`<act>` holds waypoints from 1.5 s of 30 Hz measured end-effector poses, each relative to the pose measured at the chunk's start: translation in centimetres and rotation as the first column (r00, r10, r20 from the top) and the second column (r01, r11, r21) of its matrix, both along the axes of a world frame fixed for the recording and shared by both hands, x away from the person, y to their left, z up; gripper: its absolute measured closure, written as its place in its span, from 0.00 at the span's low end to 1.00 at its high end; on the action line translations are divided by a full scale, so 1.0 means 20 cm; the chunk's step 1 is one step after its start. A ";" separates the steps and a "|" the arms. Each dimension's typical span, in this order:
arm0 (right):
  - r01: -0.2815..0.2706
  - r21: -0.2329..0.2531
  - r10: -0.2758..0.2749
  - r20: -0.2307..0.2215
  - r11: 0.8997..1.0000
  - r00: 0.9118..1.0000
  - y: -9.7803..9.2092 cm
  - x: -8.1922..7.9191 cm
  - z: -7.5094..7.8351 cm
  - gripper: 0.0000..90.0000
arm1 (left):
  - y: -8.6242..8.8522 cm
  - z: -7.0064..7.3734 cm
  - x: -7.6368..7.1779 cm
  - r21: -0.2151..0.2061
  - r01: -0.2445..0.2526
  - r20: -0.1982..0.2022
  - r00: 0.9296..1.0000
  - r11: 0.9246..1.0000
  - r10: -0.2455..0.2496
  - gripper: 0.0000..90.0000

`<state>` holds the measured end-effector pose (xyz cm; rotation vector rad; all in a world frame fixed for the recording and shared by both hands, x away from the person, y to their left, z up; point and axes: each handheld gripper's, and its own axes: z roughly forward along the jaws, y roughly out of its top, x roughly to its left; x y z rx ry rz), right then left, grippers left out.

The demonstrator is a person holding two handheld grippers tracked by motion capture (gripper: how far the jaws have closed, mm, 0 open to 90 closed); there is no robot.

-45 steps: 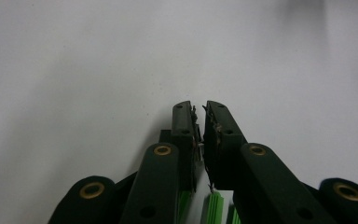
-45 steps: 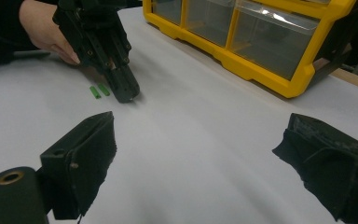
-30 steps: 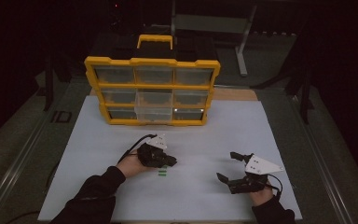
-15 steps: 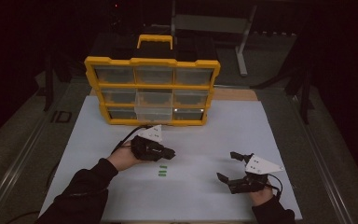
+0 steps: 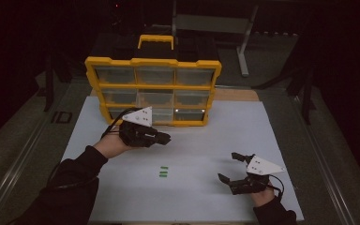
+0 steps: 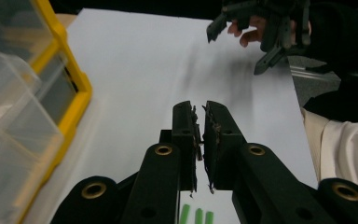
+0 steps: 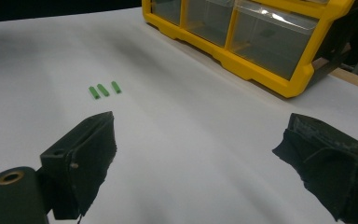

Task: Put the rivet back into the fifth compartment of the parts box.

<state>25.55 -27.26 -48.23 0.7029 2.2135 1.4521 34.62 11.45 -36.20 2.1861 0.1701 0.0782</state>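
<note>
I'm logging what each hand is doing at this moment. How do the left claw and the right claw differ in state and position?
The left claw has its jaws nearly shut with nothing between them; the right claw has its jaws wide open. The left claw sits close to the yellow organizer, past the green pieces, while the right claw sits nearer the person's edge of the white sheet. Both carry a grey three-cornered plate and hold nothing.
</note>
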 end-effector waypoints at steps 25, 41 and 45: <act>-0.002 -0.002 0.002 -0.002 1.000 1.000 0.00 0.00 0.00 0.10 | 0.12 0.30 0.15 -0.072 -0.056 0.080 0.995 0.996 0.062 0.91; -0.002 0.001 0.002 -0.007 1.000 1.000 0.00 0.00 -0.01 0.10 | 0.18 0.30 0.33 -0.130 -0.190 0.051 0.979 0.973 0.198 0.91; -0.004 0.001 0.004 -0.009 1.000 1.000 0.00 0.00 -0.01 0.11 | 0.18 0.25 0.37 -0.135 -0.248 0.023 0.967 0.959 0.253 0.91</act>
